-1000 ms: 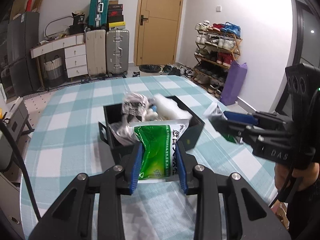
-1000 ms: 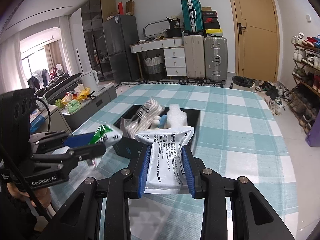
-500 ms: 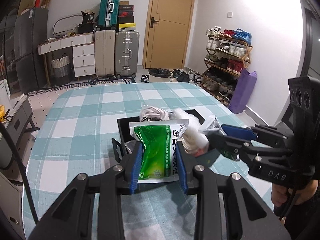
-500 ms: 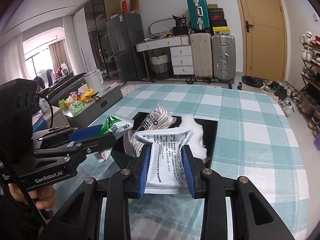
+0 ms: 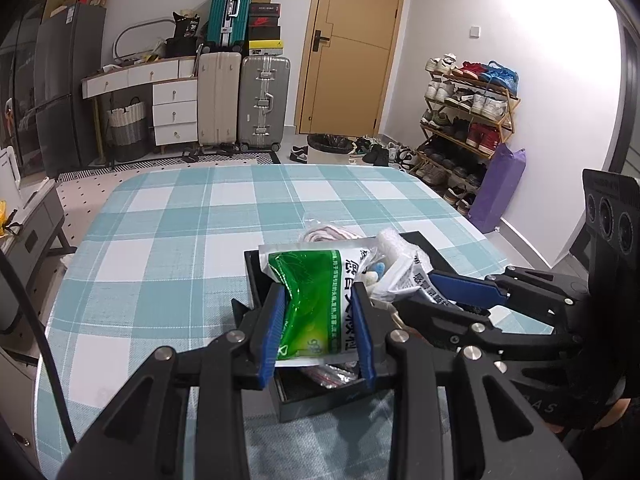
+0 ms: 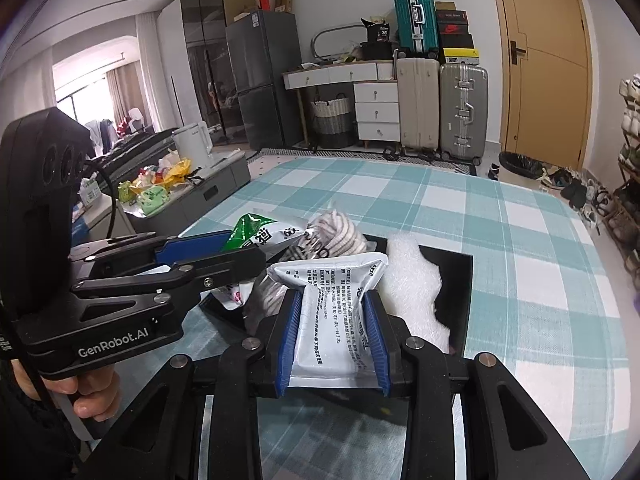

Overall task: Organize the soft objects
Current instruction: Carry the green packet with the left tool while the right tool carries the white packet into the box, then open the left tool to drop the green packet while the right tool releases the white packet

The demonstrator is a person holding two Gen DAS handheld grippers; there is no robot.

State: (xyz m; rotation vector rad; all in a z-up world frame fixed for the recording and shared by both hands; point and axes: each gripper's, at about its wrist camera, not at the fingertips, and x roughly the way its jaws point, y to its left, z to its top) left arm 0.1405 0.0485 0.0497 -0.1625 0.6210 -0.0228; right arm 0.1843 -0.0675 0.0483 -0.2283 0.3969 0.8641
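Observation:
My left gripper [image 5: 320,300] is shut on a green and white pouch [image 5: 312,280], held just above the near end of a black box [image 5: 320,404] on the checked table. My right gripper [image 6: 334,304] is shut on a white printed pouch [image 6: 336,320] over the same box [image 6: 460,280]. Each gripper shows in the other's view: the right gripper [image 5: 452,288] close on the right, the left gripper [image 6: 224,248] close on the left with the green pouch [image 6: 248,228]. Inside the box lie a white fluffy piece [image 6: 412,280] and a bagged striped cloth [image 6: 340,236].
The table [image 5: 160,240] wears a teal checked cloth. A low grey bench [image 6: 208,188] with bright packets stands off its left edge. Suitcases [image 5: 244,100] and a shoe rack [image 5: 468,120] line the far walls. A hand [image 6: 92,396] holds the left gripper.
Both grippers have moved in over the black box with their pouches and closer to each other. The box now lies right under the fingers.

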